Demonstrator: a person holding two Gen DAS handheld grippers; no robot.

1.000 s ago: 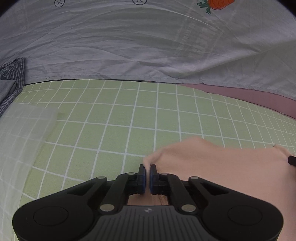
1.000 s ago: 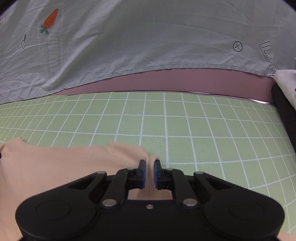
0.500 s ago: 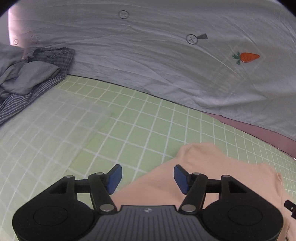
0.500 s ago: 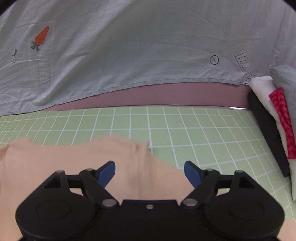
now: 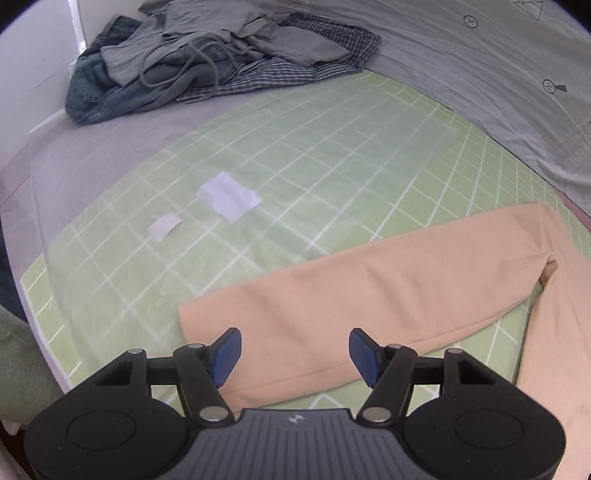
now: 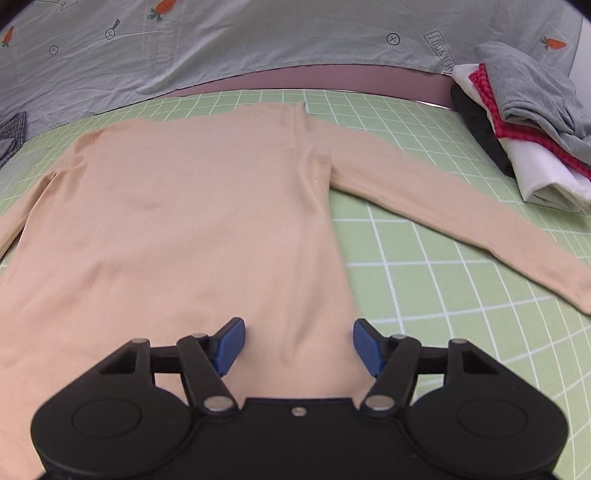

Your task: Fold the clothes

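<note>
A peach long-sleeved top (image 6: pixel 192 206) lies flat and spread on the green grid mat (image 6: pixel 424 295), collar toward the far side. Its right sleeve (image 6: pixel 461 218) stretches out to the right. In the left wrist view its left sleeve (image 5: pixel 369 288) lies across the mat (image 5: pixel 258 177). My left gripper (image 5: pixel 295 354) is open and empty, above the sleeve near its cuff end. My right gripper (image 6: pixel 298 347) is open and empty, above the lower right part of the top's body.
A heap of unfolded grey, denim and checked clothes (image 5: pixel 207 59) lies at the far left. A stack of folded clothes (image 6: pixel 524 122) sits at the mat's right edge. A grey printed sheet (image 6: pixel 258 33) runs along the back. Small white paper pieces (image 5: pixel 229 195) lie under a clear film.
Both grippers were shut on the top's upper edge a second ago. They opened, let it go and pulled back; the left one swung left over the sleeve. The top now lies spread flat.
</note>
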